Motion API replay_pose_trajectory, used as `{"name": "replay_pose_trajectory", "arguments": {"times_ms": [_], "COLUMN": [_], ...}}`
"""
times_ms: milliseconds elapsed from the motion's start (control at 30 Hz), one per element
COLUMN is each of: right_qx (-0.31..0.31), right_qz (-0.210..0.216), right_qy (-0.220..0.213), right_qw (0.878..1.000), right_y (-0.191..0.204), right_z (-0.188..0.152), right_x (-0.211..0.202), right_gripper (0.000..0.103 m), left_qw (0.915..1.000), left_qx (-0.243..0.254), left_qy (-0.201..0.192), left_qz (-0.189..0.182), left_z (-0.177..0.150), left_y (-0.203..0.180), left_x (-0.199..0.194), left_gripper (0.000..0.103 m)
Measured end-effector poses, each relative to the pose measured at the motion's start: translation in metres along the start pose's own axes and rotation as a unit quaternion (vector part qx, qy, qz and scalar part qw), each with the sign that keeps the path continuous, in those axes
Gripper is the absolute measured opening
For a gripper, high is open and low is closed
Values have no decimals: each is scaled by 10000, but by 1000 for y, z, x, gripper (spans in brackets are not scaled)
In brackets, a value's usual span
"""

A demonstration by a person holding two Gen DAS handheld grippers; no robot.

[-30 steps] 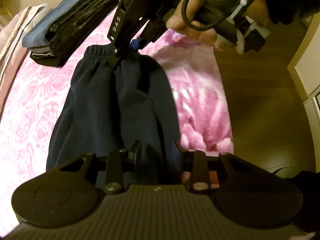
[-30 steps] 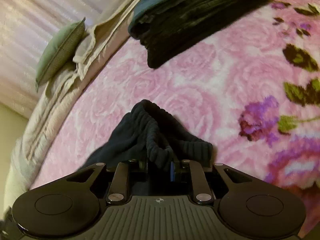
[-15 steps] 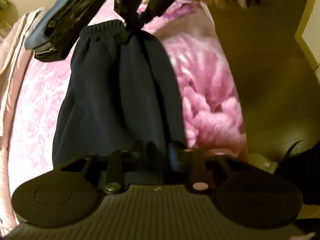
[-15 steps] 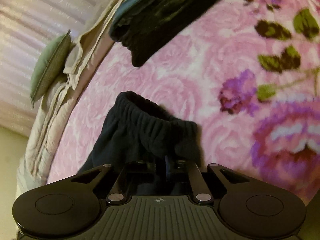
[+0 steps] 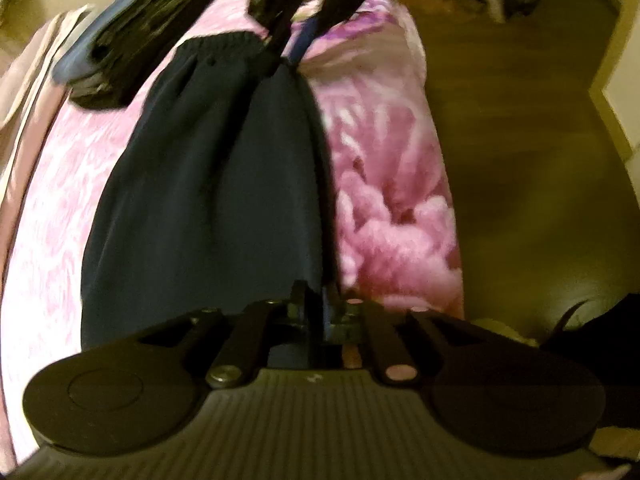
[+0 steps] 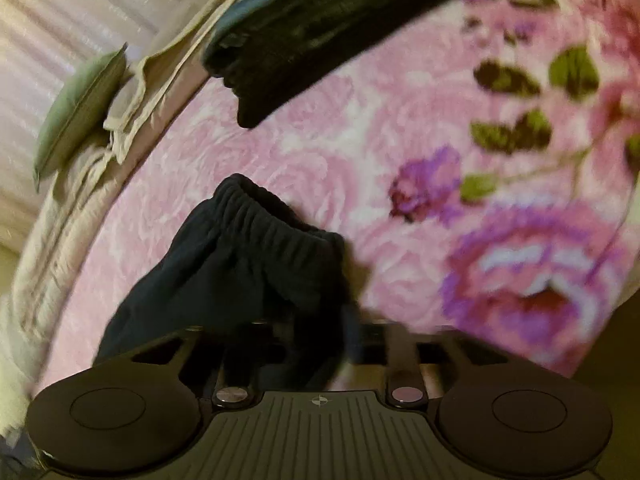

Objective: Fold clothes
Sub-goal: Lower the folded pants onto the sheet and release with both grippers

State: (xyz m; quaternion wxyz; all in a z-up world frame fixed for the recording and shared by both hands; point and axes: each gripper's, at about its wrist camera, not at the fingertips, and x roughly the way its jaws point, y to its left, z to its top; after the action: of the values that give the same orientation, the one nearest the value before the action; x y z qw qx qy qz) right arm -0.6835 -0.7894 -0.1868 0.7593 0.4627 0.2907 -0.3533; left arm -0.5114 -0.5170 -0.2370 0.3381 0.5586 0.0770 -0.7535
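One pair of navy sweatpants (image 5: 208,184) lies stretched along the pink floral blanket (image 6: 320,152) on the bed. The left gripper (image 5: 318,304) has its fingers pinched narrow on the near end of the fabric. The right gripper (image 6: 316,344) clamps the elastic waistband (image 6: 276,216), seen at the far end in the left wrist view. Beyond sits a stack of folded clothes (image 6: 320,28), and a green pillow (image 6: 80,108).

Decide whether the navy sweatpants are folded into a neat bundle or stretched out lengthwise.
Stretched out. The navy sweatpants run long over the pink blanket, the left gripper pinching one end, the right gripper at the elastic waistband.
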Motion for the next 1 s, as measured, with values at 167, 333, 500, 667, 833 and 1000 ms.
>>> {"name": "replay_pose_trajectory", "arguments": {"times_ms": [167,333,500,667,833,1000], "right_qx": [-279,-877,-1752,-2367,-2791,-3457], "right_qz": [-160,162,632,829,939,1087], "right_qy": [108,494,1184,1819,2195,2449], "right_qw": [9994,9948,9753,9508,9301,8993], "right_y": [29,92,182,263,329,392], "right_z": [-19,-62,-140,-226,-291,-342], "right_x": [-24,-26,10,44,68,89], "right_gripper": [55,55,55,55,55,57], "left_qw": [9947,9767,9485,9256,9151,8922], "left_qx": [-974,-1913,-2666,-2945,-3231,-3945], "left_qy": [210,709,1259,1733,1701,1407], "left_qz": [234,658,1155,1631,1713,1688], "left_z": [-54,-154,-286,-413,-495,-561], "left_y": [13,18,25,27,38,64], "left_x": [-43,-97,-150,-196,-216,-227], "left_gripper": [15,18,27,28,30,36]}}
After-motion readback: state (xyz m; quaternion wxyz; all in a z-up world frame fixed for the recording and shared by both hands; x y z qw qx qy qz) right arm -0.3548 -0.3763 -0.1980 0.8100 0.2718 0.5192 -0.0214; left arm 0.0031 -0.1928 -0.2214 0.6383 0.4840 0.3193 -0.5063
